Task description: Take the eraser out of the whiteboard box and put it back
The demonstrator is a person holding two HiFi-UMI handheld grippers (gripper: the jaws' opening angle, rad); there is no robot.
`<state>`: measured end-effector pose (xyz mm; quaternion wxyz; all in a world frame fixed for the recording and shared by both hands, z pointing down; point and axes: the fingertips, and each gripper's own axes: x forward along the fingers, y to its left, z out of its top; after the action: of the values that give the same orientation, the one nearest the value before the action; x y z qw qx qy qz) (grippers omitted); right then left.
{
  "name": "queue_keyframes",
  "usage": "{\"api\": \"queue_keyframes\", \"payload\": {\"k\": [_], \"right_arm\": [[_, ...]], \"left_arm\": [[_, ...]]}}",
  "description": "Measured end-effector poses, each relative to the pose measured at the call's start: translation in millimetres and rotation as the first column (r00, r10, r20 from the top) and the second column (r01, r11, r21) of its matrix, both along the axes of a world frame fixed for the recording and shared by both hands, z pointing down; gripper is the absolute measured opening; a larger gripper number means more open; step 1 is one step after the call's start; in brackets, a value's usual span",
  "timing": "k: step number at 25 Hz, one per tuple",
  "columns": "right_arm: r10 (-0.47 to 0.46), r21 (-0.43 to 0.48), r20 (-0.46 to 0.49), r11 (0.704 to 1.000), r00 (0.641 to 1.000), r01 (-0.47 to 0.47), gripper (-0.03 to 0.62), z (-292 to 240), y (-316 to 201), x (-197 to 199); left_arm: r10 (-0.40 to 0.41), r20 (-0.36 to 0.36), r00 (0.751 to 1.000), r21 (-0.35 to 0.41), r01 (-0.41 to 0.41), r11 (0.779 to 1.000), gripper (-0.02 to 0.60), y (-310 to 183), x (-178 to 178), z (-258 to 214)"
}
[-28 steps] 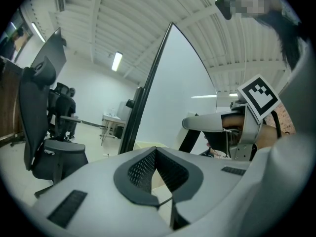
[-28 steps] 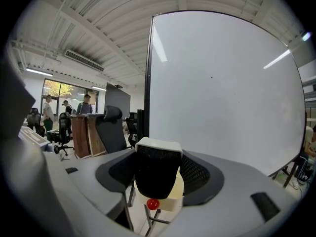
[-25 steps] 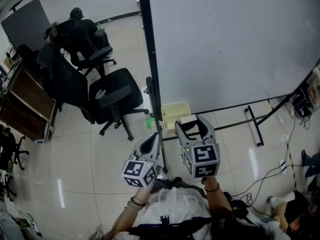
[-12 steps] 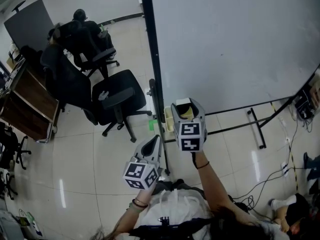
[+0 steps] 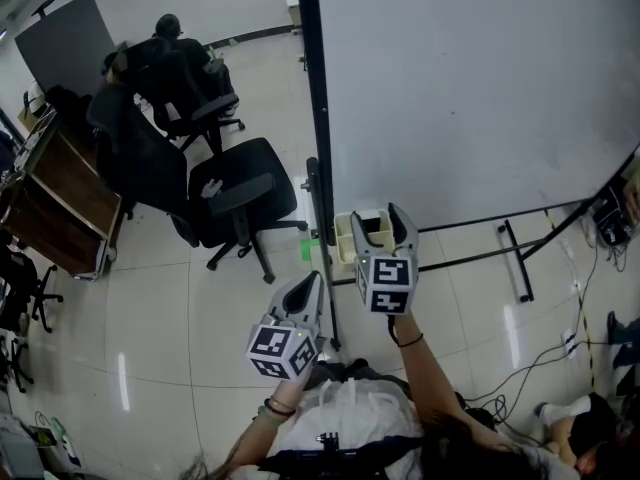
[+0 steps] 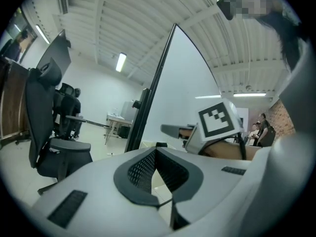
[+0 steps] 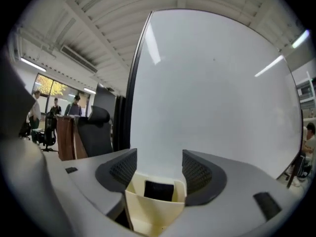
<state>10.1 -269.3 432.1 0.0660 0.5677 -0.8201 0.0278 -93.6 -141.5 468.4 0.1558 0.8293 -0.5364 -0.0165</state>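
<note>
The right gripper (image 7: 159,157) has its two dark-padded jaws apart and opening, and neither pad presses on anything. Between them stands the whiteboard box (image 7: 153,209), a small open-topped cream container. Its upper corners sit just inside the pads, and whether they touch cannot be told. The eraser (image 7: 159,189) stands inside the box against its back wall, a dark rectangular block below and just beyond the jaw tips, centred in the gap.

In the head view the right gripper (image 5: 380,223) reaches forward over the whiteboard box (image 5: 345,243), which sits at the lower left corner of the whiteboard (image 5: 470,88), just beside its black upright frame (image 5: 318,118).

The left gripper (image 6: 156,152) has its jaws closed together, meeting in a point with nothing between them. In the head view the left gripper (image 5: 310,283) is held nearer the person's body, to the left of the right one and short of the box.

Further out, a black office chair (image 5: 235,193) stands on the pale tiled floor (image 5: 150,318) left of the frame, with a wooden desk (image 5: 50,208) beyond it. Cables (image 5: 560,348) trail across the floor at the right.
</note>
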Motion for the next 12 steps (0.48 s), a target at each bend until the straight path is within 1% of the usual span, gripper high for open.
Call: {"api": "queue_keyframes", "payload": {"k": [1, 2, 3, 4, 5, 7, 12], "right_arm": [[0.003, 0.039, 0.041, 0.999, 0.999, -0.004, 0.244, -14, 9, 7], [0.007, 0.074, 0.086, 0.997, 0.996, -0.014, 0.12, -28, 21, 13], [0.009, 0.099, 0.127, 0.995, 0.992, -0.022, 0.023, -41, 32, 18], [0.007, 0.109, 0.153, 0.994, 0.988, -0.024, 0.002, -50, 42, 22], [0.003, 0.104, 0.166, 0.994, 0.986, -0.02, 0.001, -53, 51, 25], [-0.014, 0.066, 0.179, 0.998, 0.984, 0.002, 0.0, -51, 67, 26], [-0.07, -0.047, 0.154, 0.996, 0.986, 0.079, 0.0, -26, 95, 11]], "left_arm": [[0.002, 0.0, 1.0, -0.001, -0.002, 1.0, -0.015, 0, 0, 0], [0.005, 0.0, 1.0, -0.002, -0.005, 1.0, -0.015, -1, 1, 1], [0.008, -0.001, 1.0, -0.003, -0.008, 1.0, -0.015, -1, 2, 1], [0.011, -0.001, 1.0, -0.004, -0.011, 1.0, -0.015, -1, 3, 1], [0.016, 0.0, 1.0, -0.004, -0.016, 1.0, -0.015, -2, 4, 1], [0.027, 0.0, 1.0, -0.002, -0.027, 1.0, -0.015, -2, 9, 1], [0.058, 0.002, 0.998, 0.003, -0.058, 0.998, -0.015, -5, 21, -1]]}}
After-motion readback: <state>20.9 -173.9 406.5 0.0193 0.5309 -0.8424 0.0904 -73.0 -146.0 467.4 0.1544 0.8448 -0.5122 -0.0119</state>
